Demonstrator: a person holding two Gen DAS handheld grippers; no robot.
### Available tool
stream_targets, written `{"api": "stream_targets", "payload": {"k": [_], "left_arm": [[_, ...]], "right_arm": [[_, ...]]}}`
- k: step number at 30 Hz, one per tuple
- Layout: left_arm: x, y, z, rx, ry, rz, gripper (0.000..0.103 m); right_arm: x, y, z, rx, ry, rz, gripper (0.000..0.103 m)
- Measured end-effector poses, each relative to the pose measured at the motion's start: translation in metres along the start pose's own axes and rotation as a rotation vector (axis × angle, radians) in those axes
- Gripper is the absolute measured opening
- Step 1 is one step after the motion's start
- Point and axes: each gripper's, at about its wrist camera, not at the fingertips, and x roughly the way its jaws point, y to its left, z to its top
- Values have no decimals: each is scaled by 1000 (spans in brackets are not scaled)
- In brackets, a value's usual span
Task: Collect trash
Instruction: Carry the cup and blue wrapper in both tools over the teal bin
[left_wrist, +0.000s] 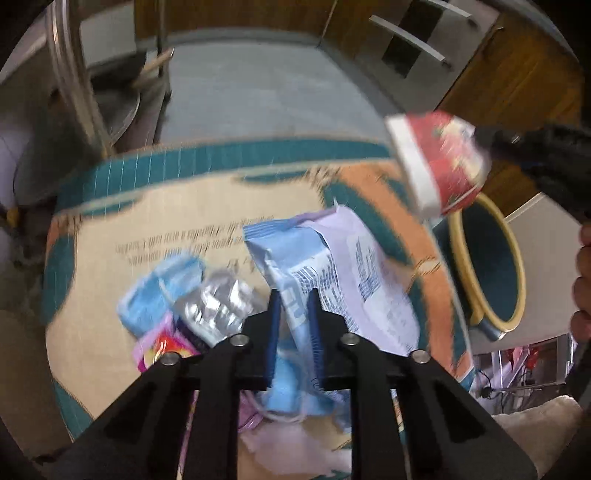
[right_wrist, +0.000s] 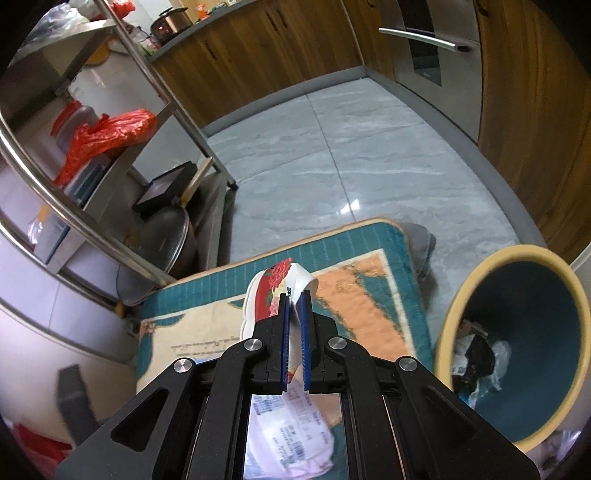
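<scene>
Left wrist view: one left gripper (left_wrist: 292, 295), jaws nearly closed, pads pinching one light-blue and white printed plastic wrapper (left_wrist: 334, 269) lying on the teal, beige and orange floor mat (left_wrist: 177, 225). Beside that wrapper on the mat: one crinkled silver foil packet (left_wrist: 218, 306), one small light-blue packet (left_wrist: 162, 291), one pink and purple wrapper (left_wrist: 162, 349). Motion blur, finer count uncertain. Off the mat's right edge, one round bin with yellow rim and teal inside (left_wrist: 487, 262). Above the bin, one red floral paper cup with white rim (left_wrist: 439, 162), crushed, held by the right gripper (left_wrist: 491, 142).

Right wrist view: right gripper jaws closed tight on the cup's wall, cup raised over the mat. Bin right of the mat, several scraps inside. One white printed wrapper (right_wrist: 291, 435) on the mat below the gripper.
</scene>
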Motion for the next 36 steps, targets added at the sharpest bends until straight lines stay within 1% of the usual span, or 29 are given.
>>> {"api": "stream_targets", "payload": {"k": [4,10,14,17,21,28,32,36], "left_arm": [[-14,-22,6,62,-68,-11,9],[-36,-71,9,203,-168,-14,5],[-41,-103,12,284,-201,-22,2],[-40,-122,12,336,-211,-5,2],[-42,-133,17,348,-231,-22,1],[-59,-148,27,346,-302,-46,1],[-63,-161,33,346,-331,-64,1],[-63,-175,37,362,-346,-81,1]], "right_arm": [[-10,-13,1,10,-19,-13,7],[-37,-32,4,16,-70,-33,7],[-63,-47,4,20,-121,-43,7],[-83,-59,3,22,-153,-54,7],[-104,-73,0,31,-188,-67,7],[-138,-85,-8,-4,-243,-108,7],[-148,-94,-12,-24,-267,-151,7],[-155,-109,-15,-29,-271,-189,7]]}}
